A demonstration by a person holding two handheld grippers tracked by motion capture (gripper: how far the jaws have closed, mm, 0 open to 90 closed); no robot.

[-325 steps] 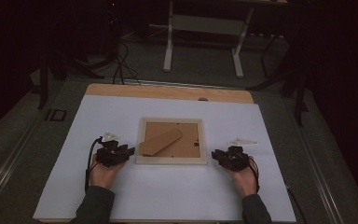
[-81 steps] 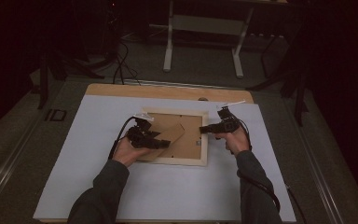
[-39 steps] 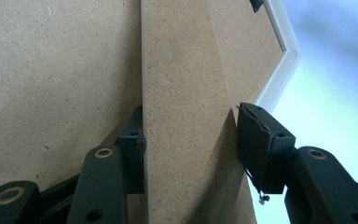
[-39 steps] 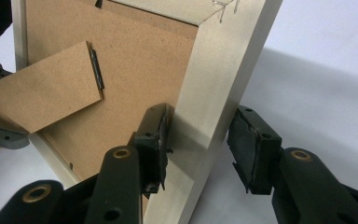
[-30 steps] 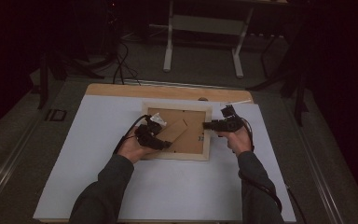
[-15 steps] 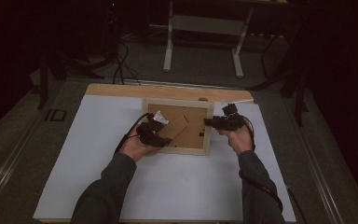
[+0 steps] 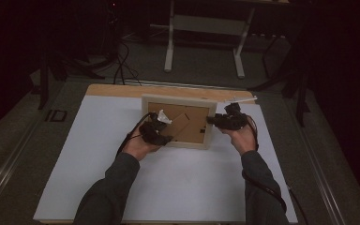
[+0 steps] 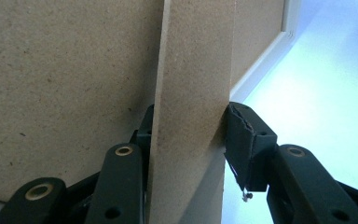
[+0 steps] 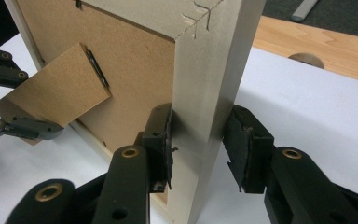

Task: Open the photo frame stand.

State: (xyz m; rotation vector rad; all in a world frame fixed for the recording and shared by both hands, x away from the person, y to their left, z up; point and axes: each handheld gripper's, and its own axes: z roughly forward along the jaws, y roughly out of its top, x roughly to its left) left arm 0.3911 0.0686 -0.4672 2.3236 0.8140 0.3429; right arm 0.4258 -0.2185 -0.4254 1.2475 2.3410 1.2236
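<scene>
Two claws work one picture frame on the bench (image 7: 93, 178), whose white top has a bare wooden strip along its far edge. Past the bench, at 12 o'clock in the high view, a pale stand (image 7: 204, 28) rests on a dark floor.

Picture frame (image 7: 180, 121): pale wood, tilted up off the bench toward upright, brown fibreboard back facing the person, sitting at the far centre of the bench. Its lower edge appears to meet the white surface. In the right gripper view the frame's corner joint (image 9: 200, 18) shows a zigzag seam.

Easel stand (image 9: 56, 91): a fibreboard leg hinged to the backing, swung out from it.

Left claw (image 7: 161, 133): at 9 o'clock of the frame's centre, held by the left hand (image 7: 138, 146). In the left gripper view its jaws are clamped on the edge of the fibreboard leg (image 8: 191, 116), one pad on each face.

Right claw (image 7: 215, 120): at 3 o'clock of the frame, held by the right hand (image 7: 239, 138). In the right gripper view its jaws straddle the frame's right rail (image 9: 205, 102); the inner pad touches the wood, while the outer pad stands just beside it with a slight gap visible.
</scene>
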